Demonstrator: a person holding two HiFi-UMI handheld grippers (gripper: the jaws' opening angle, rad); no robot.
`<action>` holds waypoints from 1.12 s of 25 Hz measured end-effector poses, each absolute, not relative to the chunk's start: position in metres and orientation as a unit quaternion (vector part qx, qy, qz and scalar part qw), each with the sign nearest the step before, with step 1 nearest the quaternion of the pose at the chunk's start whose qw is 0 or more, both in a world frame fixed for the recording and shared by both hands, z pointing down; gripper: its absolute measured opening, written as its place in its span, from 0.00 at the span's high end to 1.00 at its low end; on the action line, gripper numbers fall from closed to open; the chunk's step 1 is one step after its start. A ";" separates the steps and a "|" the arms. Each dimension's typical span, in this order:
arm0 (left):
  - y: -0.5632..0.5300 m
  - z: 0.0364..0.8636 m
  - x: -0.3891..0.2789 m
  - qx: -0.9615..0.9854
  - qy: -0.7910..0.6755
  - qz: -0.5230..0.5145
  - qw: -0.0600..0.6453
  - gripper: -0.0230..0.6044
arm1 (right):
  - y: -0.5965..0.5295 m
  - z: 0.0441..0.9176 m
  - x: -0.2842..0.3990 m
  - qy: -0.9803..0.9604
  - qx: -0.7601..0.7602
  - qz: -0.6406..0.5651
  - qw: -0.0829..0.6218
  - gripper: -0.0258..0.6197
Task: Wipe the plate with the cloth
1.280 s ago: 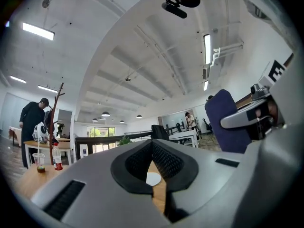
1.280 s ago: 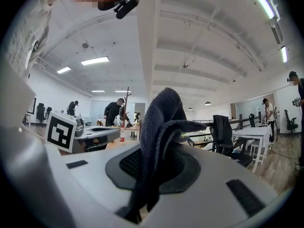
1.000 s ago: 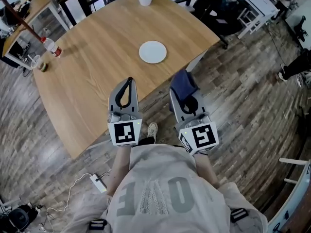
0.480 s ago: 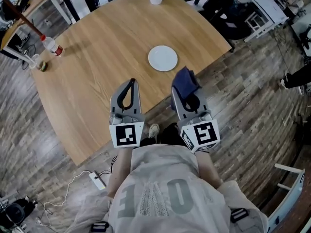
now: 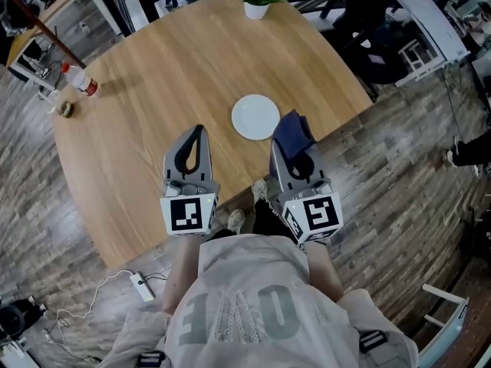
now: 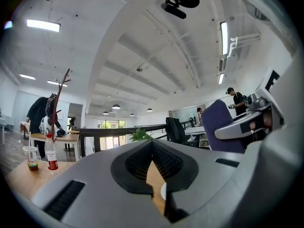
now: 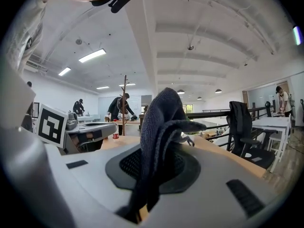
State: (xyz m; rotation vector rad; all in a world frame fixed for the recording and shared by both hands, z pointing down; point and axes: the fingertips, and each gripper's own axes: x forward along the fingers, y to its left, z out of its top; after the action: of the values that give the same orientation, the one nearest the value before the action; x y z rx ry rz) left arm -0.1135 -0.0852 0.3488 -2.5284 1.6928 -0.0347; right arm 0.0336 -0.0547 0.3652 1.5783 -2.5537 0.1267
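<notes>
The bench [image 5: 146, 106] is pale matt wood with fine grain. The plate [image 5: 255, 116] looks smooth and white; the dark blue cloth [image 5: 292, 133] is coarsely knitted.

White plate [image 5: 255, 116], dark-blue cloth [image 5: 292, 136]

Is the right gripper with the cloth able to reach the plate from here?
Probably yes: the right gripper, shut on the cloth, is close beside the plate; nothing stands between them.

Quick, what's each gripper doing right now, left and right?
Left gripper: closed, nothing between its jaws.
Right gripper: closed on the dark blue cloth.
</notes>
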 end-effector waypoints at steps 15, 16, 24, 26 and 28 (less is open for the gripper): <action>-0.205 0.324 -0.041 -0.808 0.587 -0.003 0.048 0.96 | -0.180 0.353 0.101 -0.877 0.477 0.027 0.054 0.87; -0.207 0.325 -0.037 -0.807 0.589 -0.002 0.043 0.96 | -0.183 0.354 0.103 -0.880 0.472 0.028 0.054 0.87; -0.208 0.327 -0.036 -0.804 0.594 0.005 0.030 0.96 | -0.193 0.354 0.100 -0.884 0.462 0.029 0.059 0.87; -0.208 0.326 -0.040 -0.802 0.596 0.009 0.032 0.96 | -0.190 0.350 0.096 -0.887 0.458 0.028 0.056 0.87; -0.208 0.331 -0.044 -0.800 0.599 0.012 0.018 0.96 | -0.186 0.352 0.092 -0.890 0.450 0.026 0.063 0.87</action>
State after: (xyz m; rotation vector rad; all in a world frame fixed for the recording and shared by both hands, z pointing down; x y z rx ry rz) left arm -0.0437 -0.2085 0.3312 -2.4861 1.8603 0.0385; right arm 0.0917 -0.1857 0.3520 1.3602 -2.6894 0.0791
